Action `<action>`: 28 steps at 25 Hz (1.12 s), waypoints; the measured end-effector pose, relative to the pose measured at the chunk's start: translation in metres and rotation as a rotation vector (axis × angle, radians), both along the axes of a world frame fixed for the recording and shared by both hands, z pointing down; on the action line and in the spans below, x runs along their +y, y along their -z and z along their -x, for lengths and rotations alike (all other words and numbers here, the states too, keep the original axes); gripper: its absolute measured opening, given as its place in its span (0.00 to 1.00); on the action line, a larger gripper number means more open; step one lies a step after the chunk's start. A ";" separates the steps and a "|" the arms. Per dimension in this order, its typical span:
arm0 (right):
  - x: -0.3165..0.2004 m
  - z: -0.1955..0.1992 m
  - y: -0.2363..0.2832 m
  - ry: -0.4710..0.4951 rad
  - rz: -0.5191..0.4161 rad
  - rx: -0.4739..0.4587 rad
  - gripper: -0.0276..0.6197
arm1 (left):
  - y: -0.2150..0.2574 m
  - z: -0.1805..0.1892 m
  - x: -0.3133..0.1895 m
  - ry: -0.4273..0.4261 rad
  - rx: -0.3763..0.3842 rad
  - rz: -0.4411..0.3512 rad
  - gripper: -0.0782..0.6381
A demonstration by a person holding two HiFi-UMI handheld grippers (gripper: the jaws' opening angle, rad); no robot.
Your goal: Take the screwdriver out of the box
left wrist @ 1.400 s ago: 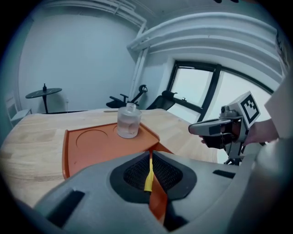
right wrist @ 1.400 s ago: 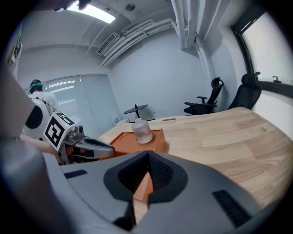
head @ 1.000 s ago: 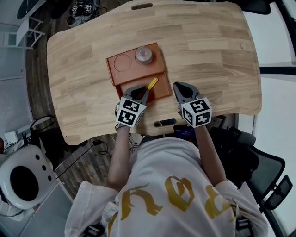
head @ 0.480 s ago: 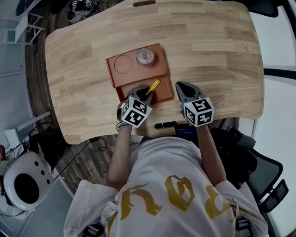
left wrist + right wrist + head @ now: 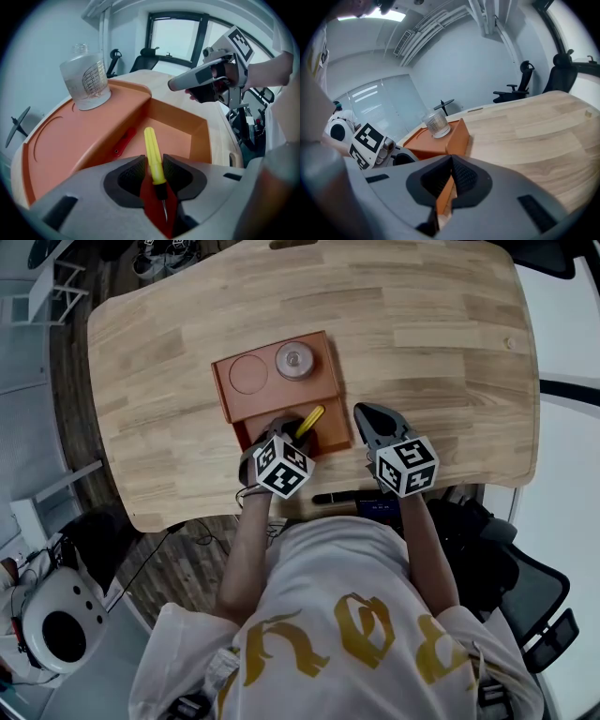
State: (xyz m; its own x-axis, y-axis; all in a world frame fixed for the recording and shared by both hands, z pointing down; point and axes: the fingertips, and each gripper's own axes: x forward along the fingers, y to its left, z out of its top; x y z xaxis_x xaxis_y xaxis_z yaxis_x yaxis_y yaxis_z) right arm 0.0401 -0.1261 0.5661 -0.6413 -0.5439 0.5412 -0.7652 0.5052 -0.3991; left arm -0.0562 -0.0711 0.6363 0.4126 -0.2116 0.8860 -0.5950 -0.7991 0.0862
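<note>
The left gripper (image 5: 153, 165) is clamped tight on the yellow screwdriver (image 5: 151, 143), which is down in the box (image 5: 199, 133). The right gripper (image 5: 450, 165) looks pinched on the box's side wall. It is best to lift the screwdriver straight up, slowly, and hold the box down on the desk (image 5: 534, 136).

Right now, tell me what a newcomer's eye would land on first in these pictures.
The yellow-handled screwdriver stands out first, clamped in the left gripper over the sunken compartment of the orange box. Next comes the clear jar, upright on the box's raised shelf. The right gripper sits just right of the box, jaws together.
</note>
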 end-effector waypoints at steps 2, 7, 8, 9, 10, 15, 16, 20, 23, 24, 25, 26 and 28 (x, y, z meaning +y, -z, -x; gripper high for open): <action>-0.002 0.001 -0.001 0.006 0.006 0.000 0.06 | -0.001 0.001 0.001 -0.005 -0.022 -0.015 0.26; -0.005 0.003 -0.004 0.019 0.015 -0.001 0.06 | -0.003 0.000 -0.001 -0.011 -0.046 -0.024 0.26; -0.005 0.004 -0.004 0.022 0.015 0.000 0.06 | -0.003 0.000 -0.001 -0.012 -0.046 -0.023 0.26; -0.005 0.004 -0.004 0.024 0.015 0.000 0.06 | -0.003 0.001 -0.001 -0.014 -0.047 -0.025 0.26; -0.005 0.005 -0.005 0.026 0.015 -0.001 0.06 | -0.003 0.001 -0.001 -0.016 -0.051 -0.027 0.26; -0.005 0.006 -0.005 0.037 0.014 0.006 0.06 | -0.003 0.002 -0.003 -0.004 -0.061 -0.007 0.25; -0.005 0.006 -0.005 0.037 0.014 0.007 0.06 | -0.004 0.003 -0.004 -0.001 -0.060 -0.004 0.24; -0.005 0.004 -0.003 0.036 0.009 0.011 0.06 | -0.004 0.004 -0.005 0.008 -0.058 0.002 0.22; -0.005 0.001 -0.002 0.032 0.005 0.012 0.06 | -0.004 0.004 -0.005 0.017 -0.053 0.009 0.22; -0.005 0.001 -0.002 0.031 0.004 0.013 0.06 | -0.004 0.004 -0.005 0.018 -0.051 0.012 0.22; -0.005 0.000 -0.001 0.029 0.003 0.014 0.06 | -0.004 0.004 -0.005 0.018 -0.051 0.014 0.22; -0.005 0.000 -0.001 0.029 0.002 0.015 0.06 | -0.004 0.004 -0.005 0.017 -0.052 0.015 0.22; -0.004 0.000 0.001 0.029 0.001 0.016 0.06 | -0.003 0.004 -0.005 0.013 -0.057 0.013 0.22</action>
State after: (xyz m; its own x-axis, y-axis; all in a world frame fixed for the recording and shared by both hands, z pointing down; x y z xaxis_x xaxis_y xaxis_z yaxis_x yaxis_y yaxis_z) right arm 0.0399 -0.1304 0.5654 -0.6483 -0.5245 0.5519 -0.7563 0.5273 -0.3872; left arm -0.0606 -0.0764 0.6393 0.3587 -0.2051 0.9107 -0.6098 -0.7901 0.0622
